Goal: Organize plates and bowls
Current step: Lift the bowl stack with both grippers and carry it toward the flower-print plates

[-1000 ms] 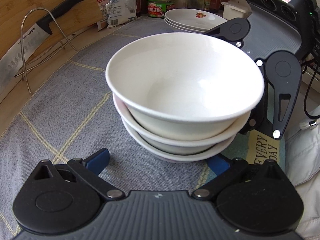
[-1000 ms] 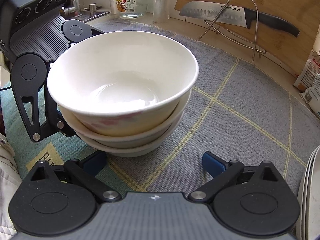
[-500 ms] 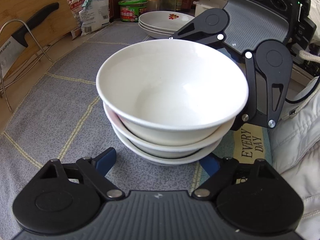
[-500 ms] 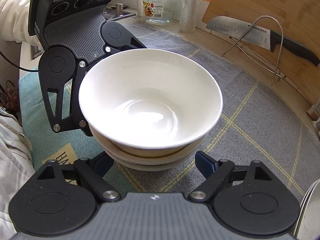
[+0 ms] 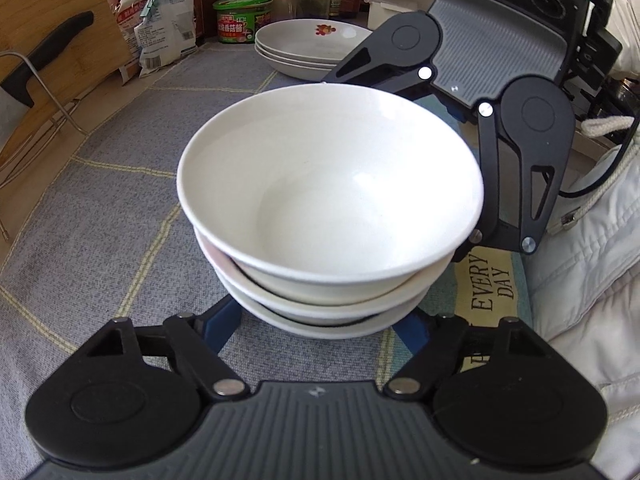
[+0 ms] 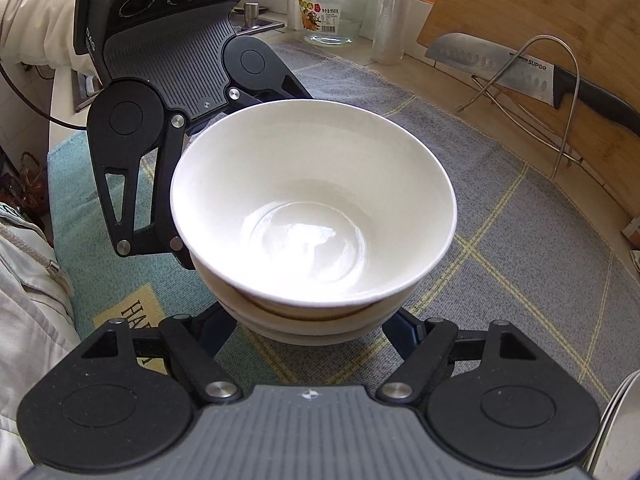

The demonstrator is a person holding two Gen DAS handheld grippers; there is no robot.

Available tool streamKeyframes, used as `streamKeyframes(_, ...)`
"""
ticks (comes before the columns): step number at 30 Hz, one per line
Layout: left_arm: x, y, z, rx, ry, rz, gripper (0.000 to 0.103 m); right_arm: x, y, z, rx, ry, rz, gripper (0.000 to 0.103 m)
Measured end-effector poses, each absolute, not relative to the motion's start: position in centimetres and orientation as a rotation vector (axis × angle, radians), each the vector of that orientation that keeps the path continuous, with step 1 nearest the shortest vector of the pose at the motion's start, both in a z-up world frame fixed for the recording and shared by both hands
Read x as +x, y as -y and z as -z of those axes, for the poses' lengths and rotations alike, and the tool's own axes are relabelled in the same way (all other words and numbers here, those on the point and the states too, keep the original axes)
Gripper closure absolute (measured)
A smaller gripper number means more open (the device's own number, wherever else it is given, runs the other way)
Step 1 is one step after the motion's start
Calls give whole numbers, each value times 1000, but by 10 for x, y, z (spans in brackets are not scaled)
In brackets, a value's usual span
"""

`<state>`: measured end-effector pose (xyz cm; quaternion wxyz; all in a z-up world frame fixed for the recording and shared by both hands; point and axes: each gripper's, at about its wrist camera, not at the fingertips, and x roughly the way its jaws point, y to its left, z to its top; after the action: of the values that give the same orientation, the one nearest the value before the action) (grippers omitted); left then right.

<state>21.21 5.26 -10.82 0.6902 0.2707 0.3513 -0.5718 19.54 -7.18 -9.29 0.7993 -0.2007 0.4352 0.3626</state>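
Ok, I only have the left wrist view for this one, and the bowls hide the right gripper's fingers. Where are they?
Observer: The right gripper is open, with one blue finger on either side of the bowl stack's bottom bowl.
Operator: Does the knife's blade show?
Observer: Yes, the knife rests in the wire rack, blade bare, against the cutting board.
Operator: Anything else?
Observer: A glass jar stands beyond the mat.
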Motion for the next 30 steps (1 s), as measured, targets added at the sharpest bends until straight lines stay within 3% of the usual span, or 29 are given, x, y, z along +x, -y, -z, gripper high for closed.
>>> streamKeyframes(30,215,-52,111,644,-792,1289,25,196,72,89,-433,-950,-784,22)
